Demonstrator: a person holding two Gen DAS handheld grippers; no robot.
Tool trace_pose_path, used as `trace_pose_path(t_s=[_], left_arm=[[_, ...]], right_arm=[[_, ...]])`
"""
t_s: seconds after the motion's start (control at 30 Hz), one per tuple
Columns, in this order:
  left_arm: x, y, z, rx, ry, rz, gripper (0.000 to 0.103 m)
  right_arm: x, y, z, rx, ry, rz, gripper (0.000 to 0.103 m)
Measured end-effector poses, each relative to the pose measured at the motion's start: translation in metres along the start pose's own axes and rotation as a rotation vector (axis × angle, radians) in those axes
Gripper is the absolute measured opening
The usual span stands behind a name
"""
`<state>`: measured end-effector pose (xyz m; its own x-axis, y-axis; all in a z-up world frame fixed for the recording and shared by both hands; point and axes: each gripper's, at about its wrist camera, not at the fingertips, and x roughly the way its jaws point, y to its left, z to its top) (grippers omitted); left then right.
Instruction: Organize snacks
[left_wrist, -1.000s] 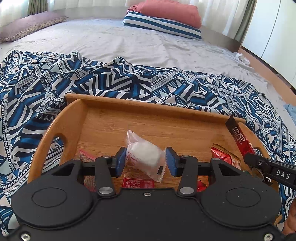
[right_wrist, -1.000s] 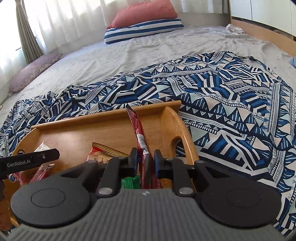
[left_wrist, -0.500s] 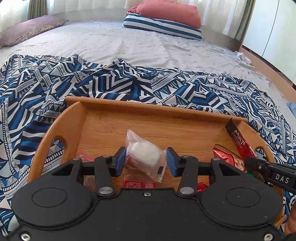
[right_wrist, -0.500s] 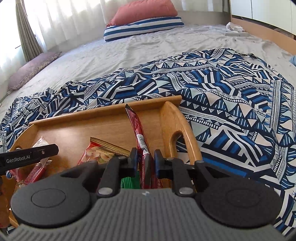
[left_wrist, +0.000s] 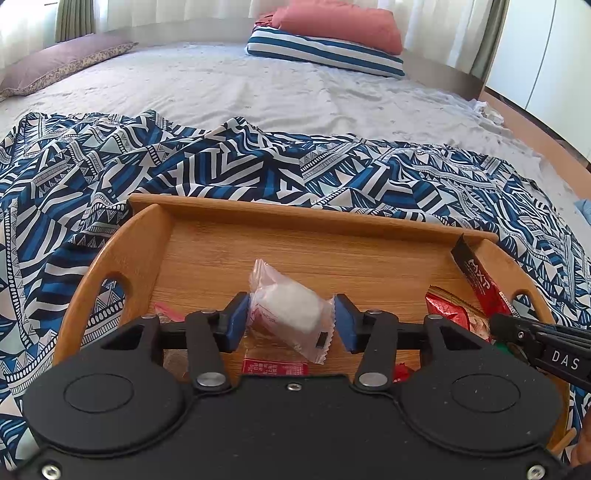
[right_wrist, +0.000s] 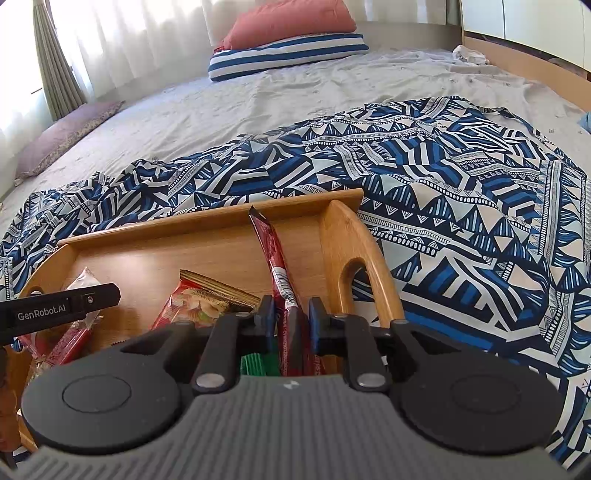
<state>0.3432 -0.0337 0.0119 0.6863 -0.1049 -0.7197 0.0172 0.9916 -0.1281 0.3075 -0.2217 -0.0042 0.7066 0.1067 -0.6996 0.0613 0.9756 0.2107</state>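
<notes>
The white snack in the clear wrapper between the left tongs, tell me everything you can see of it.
The white snack is a soft-looking white block sealed in a clear crinkly wrapper with red print and serrated ends. It lies tilted between the left tongs, which have just been opening, so gaps show at both pads. It sits over the wooden tray.

left claw (left_wrist: 288, 323): black body, blue pads, silver screws; right claw (right_wrist: 291, 319): ribbed grey body.
</notes>
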Motion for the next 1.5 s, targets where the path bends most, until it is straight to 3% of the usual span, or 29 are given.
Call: trace_pose_path(t_s=[0.33, 0.5, 0.57, 1.07, 1.5], left_arm=[[-0.003, 0.002, 0.000, -0.003, 0.009, 0.026, 0.059], [-0.014, 0.004, 0.000, 0.008, -0.011, 0.023, 0.078], [-0.020, 0.003, 0.000, 0.023, -0.020, 0.024, 0.083], [-0.102, 0.009, -0.001, 0.078, -0.100, 0.038, 0.092], [-0.198, 0.020, -0.033, 0.082, -0.132, 0.031, 0.097]], right_arm=[[-0.005, 0.003, 0.000, -0.018, -0.008, -0.007, 0.033], [-0.014, 0.005, 0.002, -0.031, -0.026, -0.004, 0.034], [-0.018, 0.007, 0.003, -0.040, -0.033, -0.005, 0.048], [-0.078, 0.023, 0.006, -0.103, -0.127, -0.012, 0.071], [-0.155, 0.043, -0.021, -0.181, -0.204, 0.010, 0.080]])
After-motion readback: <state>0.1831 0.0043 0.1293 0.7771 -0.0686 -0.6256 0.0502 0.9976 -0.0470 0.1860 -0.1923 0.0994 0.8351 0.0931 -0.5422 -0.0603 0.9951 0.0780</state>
